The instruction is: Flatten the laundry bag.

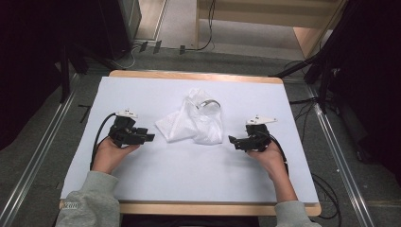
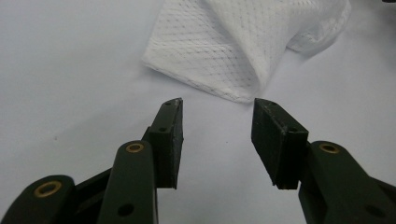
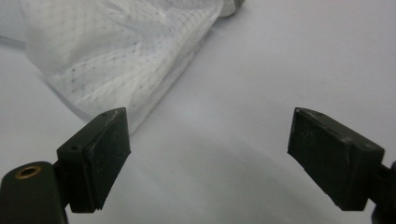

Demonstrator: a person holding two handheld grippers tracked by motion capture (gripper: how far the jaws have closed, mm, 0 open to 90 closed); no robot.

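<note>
Mesh bag [image 1: 194,122]: white netting, crumpled, lying flat near the middle of the desk [image 1: 189,175], a bit toward the far edge.
High view, bag detail: a grey curved band [image 1: 209,102] shows at the upper right of the bag; can't tell what it is.
High view, left tool [image 1: 150,137]: resting low on the desk left of the bag, tips aimed at the bag's left corner, close but apart from it. Held in the left hand [image 1: 111,153], grey sleeve [image 1: 90,201] below.
High view, right tool [image 1: 232,141]: right of the bag, tips aimed at its lower right edge, near, not touching. Held in the right hand [image 1: 269,156]. White plate on top, cable trailing back over the desk edge.
High view, desk: covered in a pale sheet, wooden rim showing front and back.
Left gripper view, left tool [image 2: 217,140]: jaws spread, nothing between them, only bare desk [image 2: 70,70] in the gap.
Left gripper view, bag [image 2: 233,46]: folded corner sits just past the tips, slightly right of centre, clear of both jaws.
Right gripper view, right tool [image 3: 208,161]: jaws spread wide, gap holds nothing.
Right gripper view, bag [image 3: 116,56]: upper left, its edge running down to just beside the left jaw; contact with that jaw can't be told from this angle.
Right gripper view, desk [image 3: 280,60]: bare surface ahead of the right jaw.
</note>
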